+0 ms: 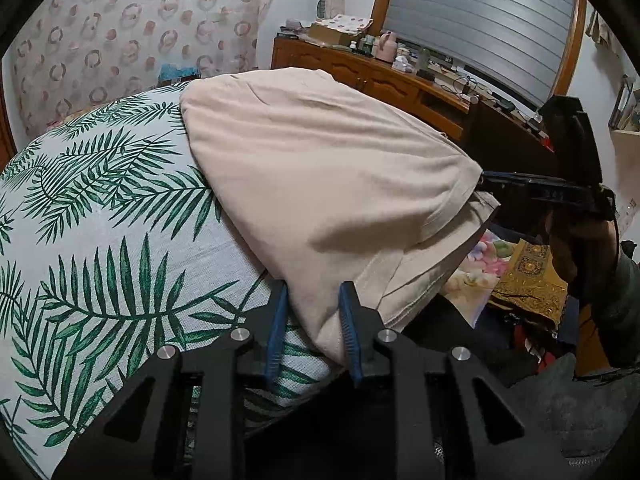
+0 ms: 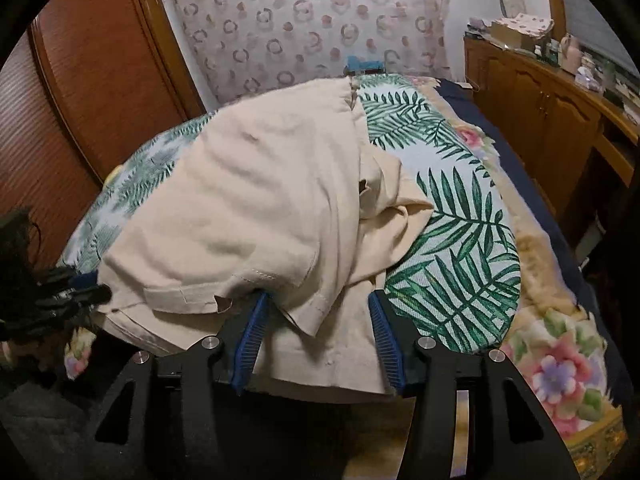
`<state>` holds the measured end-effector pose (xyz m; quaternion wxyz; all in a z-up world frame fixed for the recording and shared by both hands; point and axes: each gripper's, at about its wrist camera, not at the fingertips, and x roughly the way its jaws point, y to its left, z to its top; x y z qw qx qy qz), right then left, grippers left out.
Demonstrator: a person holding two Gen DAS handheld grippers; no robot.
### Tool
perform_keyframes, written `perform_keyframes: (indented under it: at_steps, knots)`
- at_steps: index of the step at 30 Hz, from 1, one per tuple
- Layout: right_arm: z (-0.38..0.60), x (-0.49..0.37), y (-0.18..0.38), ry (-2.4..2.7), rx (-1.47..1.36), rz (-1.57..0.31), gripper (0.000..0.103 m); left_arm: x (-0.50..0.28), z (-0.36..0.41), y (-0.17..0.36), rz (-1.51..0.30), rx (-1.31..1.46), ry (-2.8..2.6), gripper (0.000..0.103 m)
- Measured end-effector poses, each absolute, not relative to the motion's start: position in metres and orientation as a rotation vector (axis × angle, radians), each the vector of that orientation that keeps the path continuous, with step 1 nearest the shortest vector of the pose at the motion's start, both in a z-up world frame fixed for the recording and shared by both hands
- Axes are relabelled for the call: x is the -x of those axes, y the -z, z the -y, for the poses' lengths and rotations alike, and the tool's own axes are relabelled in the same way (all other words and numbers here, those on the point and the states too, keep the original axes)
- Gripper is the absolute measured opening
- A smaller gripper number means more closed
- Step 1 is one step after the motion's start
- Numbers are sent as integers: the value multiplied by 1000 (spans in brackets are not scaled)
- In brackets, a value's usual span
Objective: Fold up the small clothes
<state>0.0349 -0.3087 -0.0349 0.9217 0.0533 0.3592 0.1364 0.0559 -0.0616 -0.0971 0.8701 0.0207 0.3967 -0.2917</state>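
The room is a bedroom: a wall hanging with ring pattern (image 1: 132, 28) far ahead of the jaws, a wooden sideboard (image 1: 360, 72) full of small things along one side, a brown wardrobe (image 2: 96, 80) on the other. Below the jaws is the work surface, a padded board with green palm-leaf cover (image 1: 100, 240), which lies on a floral blanket (image 2: 560, 360).

On this cover lies the beige garment (image 1: 320, 168), probably a small shirt or shorts; the view does not let me decide. It is bunched and partly doubled over, with its near hem hanging over the board's edge towards both grippers.

The left gripper (image 1: 314, 332) has its jaws narrow, and a corner of the beige cloth sits between the blue pads; it seems to be pinched, not loose. The right gripper (image 2: 318, 340) has its jaws wide, with the hem lying between them but not clamped.

In my judgement the fold is at its beginning: one corner is held, the second is still to be taken. The next move calls for closing the right jaws on the hem, then lifting both corners together and carrying them forward evenly, so that the layers do not drag or wrinkle.
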Motion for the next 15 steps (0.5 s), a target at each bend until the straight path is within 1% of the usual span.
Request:
perform_keyframes:
  at_steps: [7, 14, 15]
  knots:
    - [321, -15, 22, -248, -171, -635, 56, -57, 61, 97, -832, -35, 610, 27]
    - [305, -24, 38, -195, -91, -714, 57, -57, 61, 97, -831, -39, 609, 27]
    - [302, -24, 40, -191, -84, -720, 57, -56, 62, 96, -828, -46, 608, 25]
